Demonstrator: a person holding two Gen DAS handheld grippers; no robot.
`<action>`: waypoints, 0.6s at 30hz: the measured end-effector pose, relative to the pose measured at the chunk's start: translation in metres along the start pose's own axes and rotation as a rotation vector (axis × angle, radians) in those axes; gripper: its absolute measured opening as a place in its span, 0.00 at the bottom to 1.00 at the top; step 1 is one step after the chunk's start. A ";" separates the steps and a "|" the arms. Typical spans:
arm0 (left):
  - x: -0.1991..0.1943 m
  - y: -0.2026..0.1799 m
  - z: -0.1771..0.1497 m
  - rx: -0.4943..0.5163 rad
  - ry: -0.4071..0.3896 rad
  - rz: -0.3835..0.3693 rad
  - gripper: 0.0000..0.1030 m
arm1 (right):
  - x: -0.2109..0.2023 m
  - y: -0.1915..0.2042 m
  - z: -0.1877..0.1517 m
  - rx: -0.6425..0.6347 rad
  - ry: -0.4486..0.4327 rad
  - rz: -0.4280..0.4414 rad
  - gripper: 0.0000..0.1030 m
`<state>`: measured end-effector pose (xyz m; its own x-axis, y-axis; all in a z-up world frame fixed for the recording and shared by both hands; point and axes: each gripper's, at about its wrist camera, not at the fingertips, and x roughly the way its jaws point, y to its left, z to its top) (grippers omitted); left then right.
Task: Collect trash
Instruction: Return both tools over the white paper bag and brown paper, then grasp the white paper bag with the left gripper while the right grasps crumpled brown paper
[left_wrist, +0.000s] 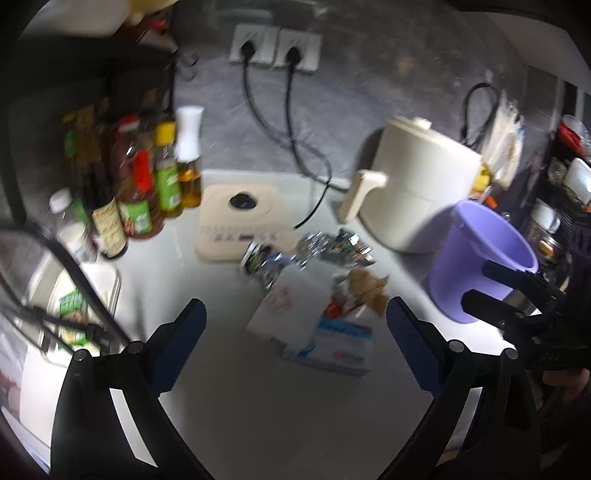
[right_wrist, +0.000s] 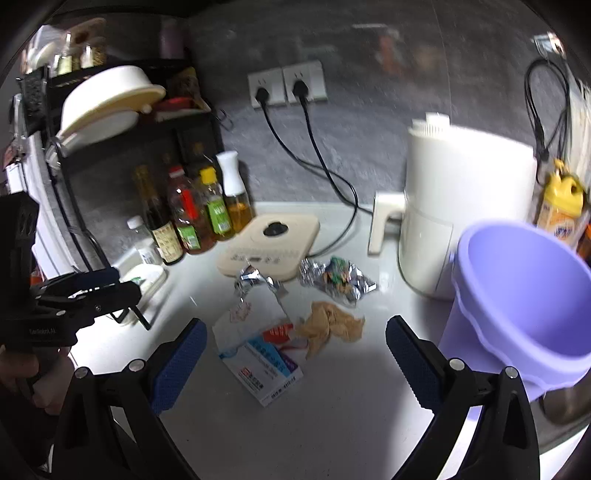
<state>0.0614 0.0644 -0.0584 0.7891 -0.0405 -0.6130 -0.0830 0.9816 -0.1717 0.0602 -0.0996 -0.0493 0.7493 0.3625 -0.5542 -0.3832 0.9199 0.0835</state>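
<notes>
While both grippers, left (left_wrist: 293, 334) and right (right_wrist: 295, 356), hover spread, I judge trash (right_wrist: 258, 347) beside bin (right_wrist: 524, 295) needs pinching first.

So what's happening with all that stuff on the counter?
A person is tidying up trash with a grabber in each hand. The left gripper and right gripper both hover with jaws open, holding nothing. On the counter lie a small box, a crumpled brown paper and shiny wrappers. The purple bucket beside them looks empty.
</notes>
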 end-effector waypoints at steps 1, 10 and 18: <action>0.004 0.003 -0.004 -0.006 0.008 0.001 0.94 | 0.004 -0.001 -0.003 0.013 0.015 -0.004 0.92; 0.039 0.013 -0.016 -0.015 0.063 -0.030 0.85 | 0.025 -0.006 -0.019 0.079 0.079 -0.045 0.89; 0.078 0.015 -0.010 -0.008 0.103 -0.103 0.73 | 0.044 -0.016 -0.021 0.148 0.117 -0.039 0.73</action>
<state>0.1155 0.0742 -0.1165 0.7270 -0.1603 -0.6676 -0.0101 0.9698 -0.2438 0.0882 -0.1016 -0.0919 0.6906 0.3144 -0.6513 -0.2654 0.9479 0.1762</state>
